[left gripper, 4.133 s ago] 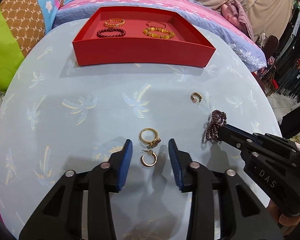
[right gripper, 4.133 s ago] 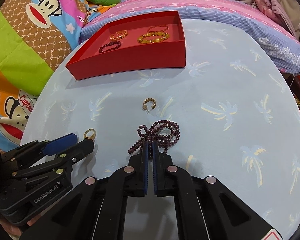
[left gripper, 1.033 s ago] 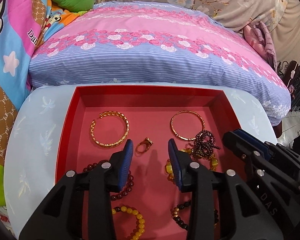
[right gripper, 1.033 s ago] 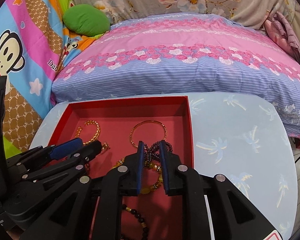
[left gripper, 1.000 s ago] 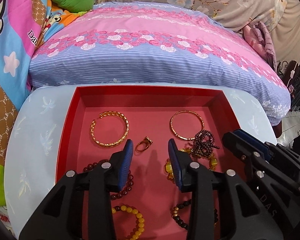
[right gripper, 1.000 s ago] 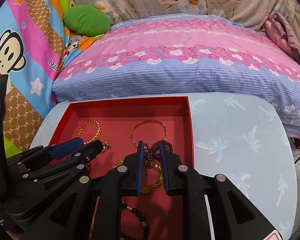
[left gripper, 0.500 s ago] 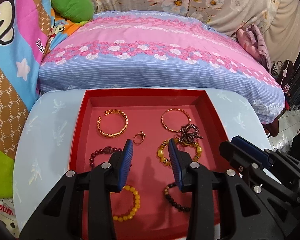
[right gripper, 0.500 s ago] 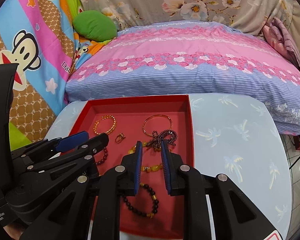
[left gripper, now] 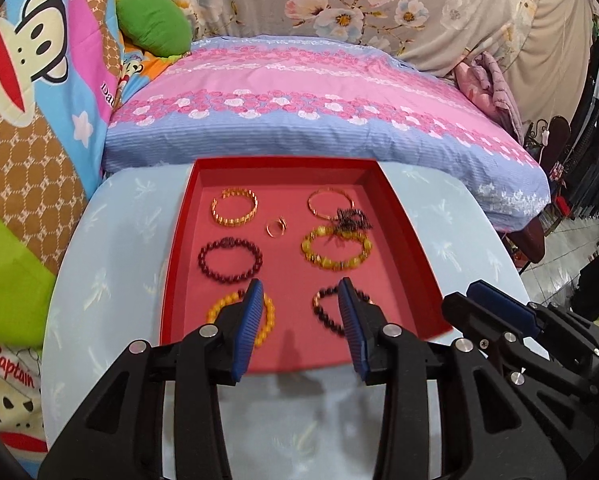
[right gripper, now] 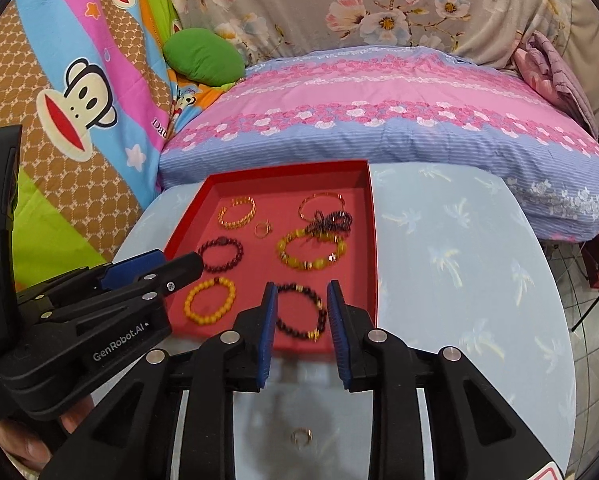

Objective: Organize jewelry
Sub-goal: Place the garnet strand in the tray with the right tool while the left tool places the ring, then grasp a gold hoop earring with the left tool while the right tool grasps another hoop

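A red tray (left gripper: 415,264) (right gripper: 373,240) sits at the far side of the light blue table. In it lie a gold ring (left gripper: 276,227) (right gripper: 262,229), a purple bead string (left gripper: 351,218) (right gripper: 329,220) on a yellow bracelet (left gripper: 336,249), and several other bracelets. My left gripper (left gripper: 299,300) is open and empty above the tray's near edge. My right gripper (right gripper: 301,302) is open and empty over a dark bead bracelet (right gripper: 301,312). A gold hoop earring (right gripper: 301,436) lies on the table under the right gripper.
A pink and blue pillow (left gripper: 319,112) lies right behind the tray. Colourful monkey-print cushions (right gripper: 71,92) stand at the left. The round table edge (right gripper: 555,320) drops off at the right, with floor and dark furniture beyond.
Both grippers have let go of the ring and the purple bead string in the tray, then pulled back and up. The jaws now stand wider apart.
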The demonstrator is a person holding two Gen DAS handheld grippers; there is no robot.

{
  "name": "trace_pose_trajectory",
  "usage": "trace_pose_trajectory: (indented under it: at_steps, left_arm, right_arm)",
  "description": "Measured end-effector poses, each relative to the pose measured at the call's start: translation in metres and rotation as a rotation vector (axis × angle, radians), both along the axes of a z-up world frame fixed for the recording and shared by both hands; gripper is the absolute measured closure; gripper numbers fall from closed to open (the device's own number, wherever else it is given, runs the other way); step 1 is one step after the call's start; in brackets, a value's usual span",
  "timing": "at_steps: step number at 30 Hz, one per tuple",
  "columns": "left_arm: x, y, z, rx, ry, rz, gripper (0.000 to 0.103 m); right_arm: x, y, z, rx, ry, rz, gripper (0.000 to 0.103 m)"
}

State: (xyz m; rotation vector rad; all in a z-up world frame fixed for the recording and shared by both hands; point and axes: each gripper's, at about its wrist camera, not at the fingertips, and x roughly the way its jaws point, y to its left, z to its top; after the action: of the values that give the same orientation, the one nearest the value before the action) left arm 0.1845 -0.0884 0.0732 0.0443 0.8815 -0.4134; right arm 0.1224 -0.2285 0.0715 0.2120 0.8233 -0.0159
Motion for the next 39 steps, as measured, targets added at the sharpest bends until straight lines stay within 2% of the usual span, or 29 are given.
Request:
trace_pose_trajectory:
  at_steps: [13, 22, 31, 39]
  left_arm:
    - [-0.066, 0.022, -0.022, 0.013, 0.039, 0.001, 0.063]
    - [-0.112, 0.040, -0.056, 0.030, 0.104, 0.011, 0.062]
    - [-0.139, 0.057, -0.083, 0.038, 0.159, 0.038, 0.062]
    - [-0.149, 0.050, -0.094, 0.058, 0.173, 0.020, 0.062]
  right_arm:
    - [-0.063, 0.015, -0.033, -0.002, 0.082, 0.009, 0.077]
    - [-0.094, 0.021, -0.059, 0.007, 0.142, -0.002, 0.076]
    - [-0.114, 0.021, -0.079, 0.022, 0.186, -0.011, 0.076]
    - [-0.120, 0.020, -0.082, 0.027, 0.191, -0.020, 0.076]
